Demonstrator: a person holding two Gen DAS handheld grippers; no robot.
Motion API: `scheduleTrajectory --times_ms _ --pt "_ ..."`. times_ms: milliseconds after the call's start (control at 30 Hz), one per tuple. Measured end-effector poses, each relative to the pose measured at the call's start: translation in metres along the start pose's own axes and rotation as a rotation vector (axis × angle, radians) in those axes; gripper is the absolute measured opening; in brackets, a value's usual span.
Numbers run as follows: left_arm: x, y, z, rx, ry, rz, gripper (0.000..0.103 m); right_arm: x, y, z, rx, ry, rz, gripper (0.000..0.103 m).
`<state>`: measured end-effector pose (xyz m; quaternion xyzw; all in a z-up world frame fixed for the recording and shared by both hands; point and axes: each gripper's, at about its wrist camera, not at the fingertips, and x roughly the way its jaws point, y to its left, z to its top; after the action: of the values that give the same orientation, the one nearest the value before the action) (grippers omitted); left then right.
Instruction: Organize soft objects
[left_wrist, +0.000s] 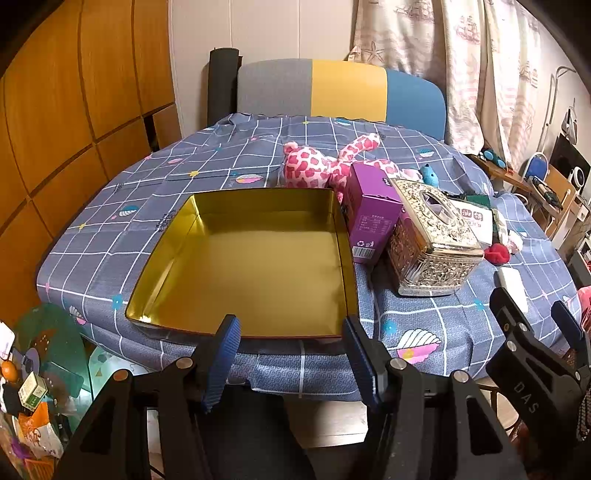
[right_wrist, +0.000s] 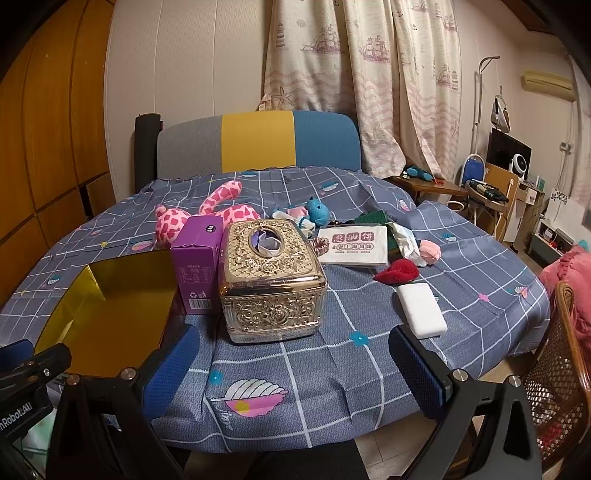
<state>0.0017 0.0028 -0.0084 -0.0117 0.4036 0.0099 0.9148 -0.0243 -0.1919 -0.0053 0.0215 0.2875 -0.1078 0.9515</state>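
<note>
Both tongs (left_wrist: 290, 354) (right_wrist: 295, 373) gape empty; only the right view shows the white sponge (right_wrist: 421, 309) whole.

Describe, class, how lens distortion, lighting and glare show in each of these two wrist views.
Left wrist view: fisheye bends the orange wooden wall panels into curves, dark corners vignette, warm light glares off the empty gold-lined metal tray. Right wrist view: the same bulge bows the table's blue checked cloth, and the ornate gold tissue box carries bright highlights; focus is sharp throughout.
</note>
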Motion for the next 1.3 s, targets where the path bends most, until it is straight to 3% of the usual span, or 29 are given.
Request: scheduleTrajectory --times_ms 1300 --pt "0.013 0.002 -0.003 0.0 0.058 0.034 0.058 0.005 0.0 -0.003 -0.003 0.029 0.003 0.103"
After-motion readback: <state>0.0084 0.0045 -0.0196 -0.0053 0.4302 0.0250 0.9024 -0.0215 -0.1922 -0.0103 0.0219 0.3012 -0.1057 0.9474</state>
